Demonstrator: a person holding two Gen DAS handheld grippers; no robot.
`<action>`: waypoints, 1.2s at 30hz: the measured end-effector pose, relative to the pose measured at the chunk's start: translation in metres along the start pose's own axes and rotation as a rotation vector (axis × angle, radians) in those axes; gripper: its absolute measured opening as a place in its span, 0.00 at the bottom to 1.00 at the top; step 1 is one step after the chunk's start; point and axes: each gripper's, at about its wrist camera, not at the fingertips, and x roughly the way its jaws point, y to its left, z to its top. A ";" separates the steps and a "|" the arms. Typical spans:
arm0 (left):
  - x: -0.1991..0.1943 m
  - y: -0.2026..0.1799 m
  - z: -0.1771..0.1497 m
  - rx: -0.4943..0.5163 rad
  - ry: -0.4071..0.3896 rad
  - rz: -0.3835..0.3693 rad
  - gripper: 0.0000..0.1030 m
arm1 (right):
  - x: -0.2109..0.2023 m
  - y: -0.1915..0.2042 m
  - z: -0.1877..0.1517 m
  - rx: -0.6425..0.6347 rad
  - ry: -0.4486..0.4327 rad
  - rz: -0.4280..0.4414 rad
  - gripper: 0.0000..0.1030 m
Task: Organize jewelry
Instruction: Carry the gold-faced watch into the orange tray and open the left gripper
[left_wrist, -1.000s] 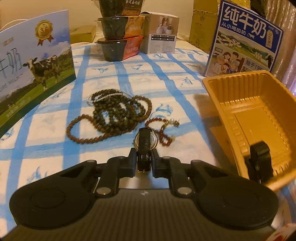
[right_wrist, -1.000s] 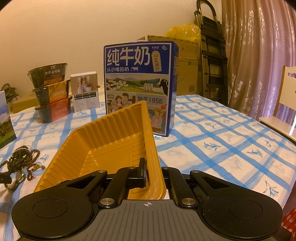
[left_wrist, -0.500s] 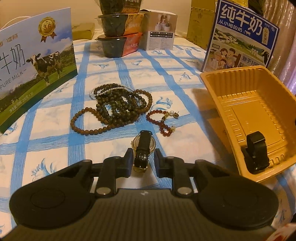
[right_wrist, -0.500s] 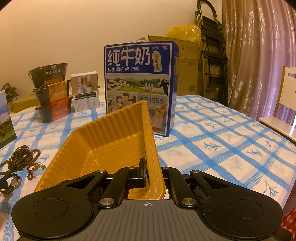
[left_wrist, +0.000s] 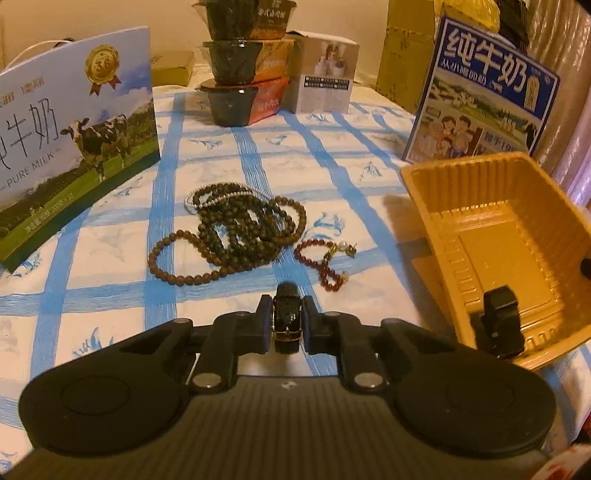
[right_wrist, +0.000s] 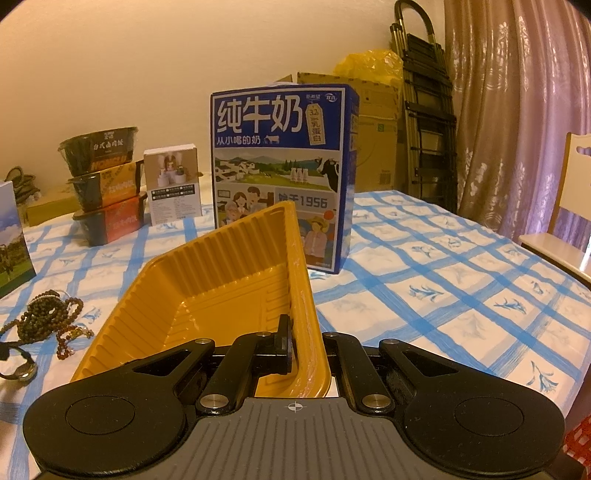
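1. Left wrist view: our left gripper (left_wrist: 286, 325) sits at lower centre with its jaws closing on a black-strapped watch (left_wrist: 287, 319), which stands between the pads. The strap's long axis runs straight up the frame, in line with the fingers. The yellow tray (left_wrist: 441, 225) lies to the right of the fingers. The dark bead strands (left_wrist: 240, 229) and the red bead bracelet (left_wrist: 323, 264) lie just above the fingers on the blue-checked tablecloth (left_wrist: 110, 258).

2. Right wrist view: our right gripper (right_wrist: 295, 347) is pressed together on the tray's near rim, tilting the tray up. The watch shows at the far left edge, well to the left of the tray. We judge that the left hand must carry it rightward over the tray's wall.
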 end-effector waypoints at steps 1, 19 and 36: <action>-0.003 0.000 0.001 -0.001 -0.003 -0.002 0.14 | 0.000 0.000 0.000 0.000 0.000 0.000 0.05; -0.040 -0.074 0.033 0.047 -0.074 -0.258 0.14 | -0.003 0.003 0.001 -0.011 -0.004 0.006 0.05; 0.010 -0.160 0.022 0.047 0.090 -0.484 0.14 | -0.001 -0.004 0.000 0.017 0.009 0.013 0.05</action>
